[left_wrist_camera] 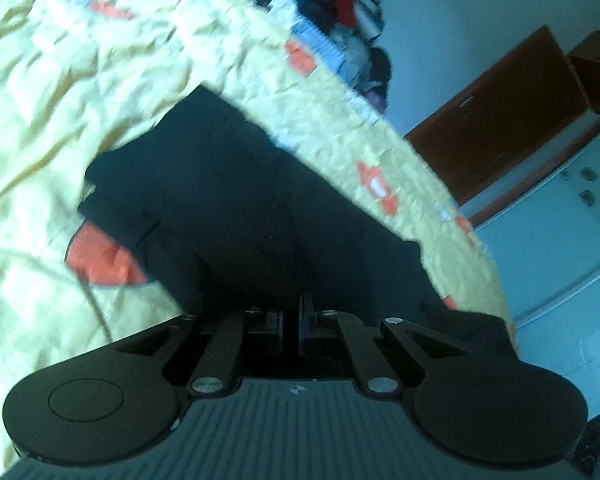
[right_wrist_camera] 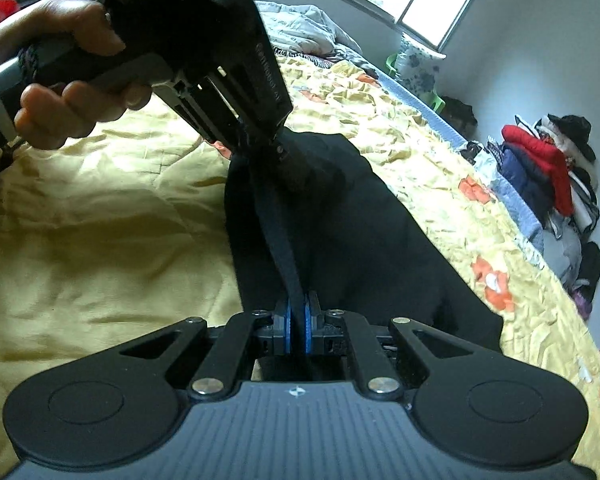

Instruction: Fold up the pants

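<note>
Both grippers clamped on pants (right_wrist_camera: 340, 216): right gripper (right_wrist_camera: 298, 320) pinches edge, left gripper (right_wrist_camera: 276, 140) likewise. We keep edge taut, lay fold flat on quilt (right_wrist_camera: 100, 208).

blur: bedspread (left_wrist_camera: 100, 80) | hidden: left claw (right_wrist_camera: 278, 148) tips behind pants (right_wrist_camera: 340, 220)
</note>
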A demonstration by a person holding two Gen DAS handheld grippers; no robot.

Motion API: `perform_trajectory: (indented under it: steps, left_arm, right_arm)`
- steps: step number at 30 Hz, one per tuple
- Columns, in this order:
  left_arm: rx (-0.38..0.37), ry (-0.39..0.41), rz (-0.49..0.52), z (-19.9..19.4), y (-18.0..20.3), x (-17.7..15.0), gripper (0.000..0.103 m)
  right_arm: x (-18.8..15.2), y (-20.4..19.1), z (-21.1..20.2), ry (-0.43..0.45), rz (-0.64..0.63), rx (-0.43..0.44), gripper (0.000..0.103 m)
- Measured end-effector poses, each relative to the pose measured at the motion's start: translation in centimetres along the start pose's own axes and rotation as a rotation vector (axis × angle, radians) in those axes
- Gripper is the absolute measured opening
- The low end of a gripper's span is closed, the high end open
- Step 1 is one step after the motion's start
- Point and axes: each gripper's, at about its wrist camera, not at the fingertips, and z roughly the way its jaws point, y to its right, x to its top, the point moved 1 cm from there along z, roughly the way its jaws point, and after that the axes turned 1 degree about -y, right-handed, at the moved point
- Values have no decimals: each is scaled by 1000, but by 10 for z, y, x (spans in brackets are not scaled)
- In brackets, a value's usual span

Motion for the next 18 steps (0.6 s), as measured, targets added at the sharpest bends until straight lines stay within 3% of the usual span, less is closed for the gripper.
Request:
perform_trajectory:
  steps: [4, 6, 9, 11, 13, 15, 18]
  left_arm:
    - [22, -12, 2, 3, -6, -6, 9]
    - [38, -12, 19, 4, -5, -6, 20]
    - [74, -21, 58, -2, 5, -6, 26]
    - [104, -31, 88, -8, 11, -7, 42]
    - [143, -12, 137, -20, 20, -10, 53]
    - [190, 28, 199, -33, 31, -14, 55]
    - [221, 99, 285, -50, 51, -19, 58]
  right_arm:
    - [-3, -10, -7, 0, 19, 8, 6]
    - [-6, -12, -7, -20, 41, 28, 6]
    - [-7, -8, -5, -3, 109, 33, 9]
    - [-9, -8, -9, -4, 126, 46, 12]
    - [-11, -5, -25, 10, 128, 81, 15]
    - [-19, 5, -46, 44, 191, 89, 15]
    - [-50, 36, -76, 69, 380, 2, 16]
